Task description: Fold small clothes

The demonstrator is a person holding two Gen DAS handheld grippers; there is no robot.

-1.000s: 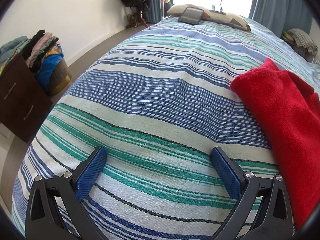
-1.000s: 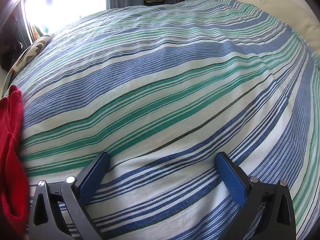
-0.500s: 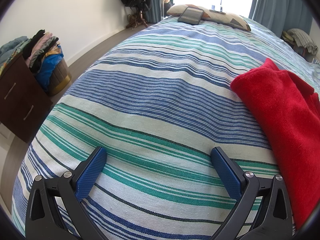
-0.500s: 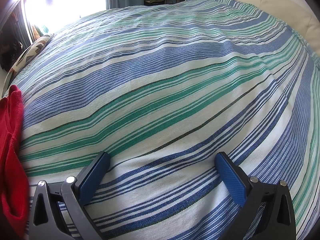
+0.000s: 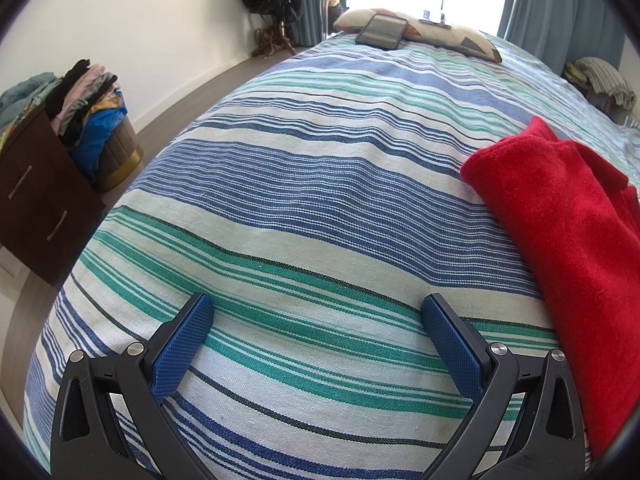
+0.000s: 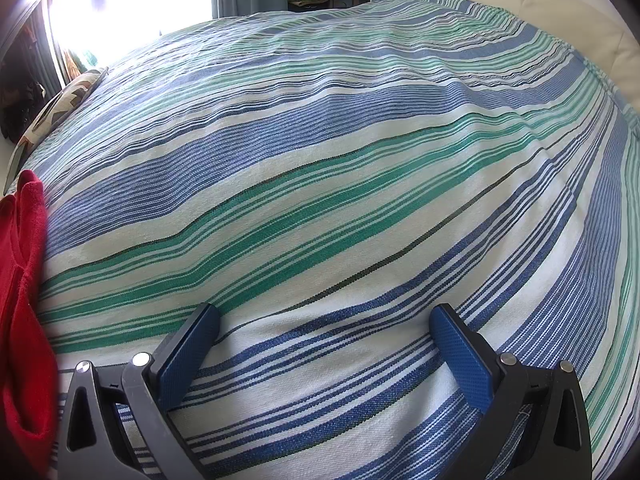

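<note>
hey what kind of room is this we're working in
Most likely a bedroom: a wide bed under a striped bedspread, a pillow at its far end, and a dark drawer unit piled with clothes beside it.

One red garment (image 5: 560,216), one pillow (image 5: 420,32), one phone (image 5: 382,31), two tongs.

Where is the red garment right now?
The red garment lies on the striped bedspread between the two grippers: at the right edge of the left wrist view, the left edge of the right wrist view, held by neither.
</note>
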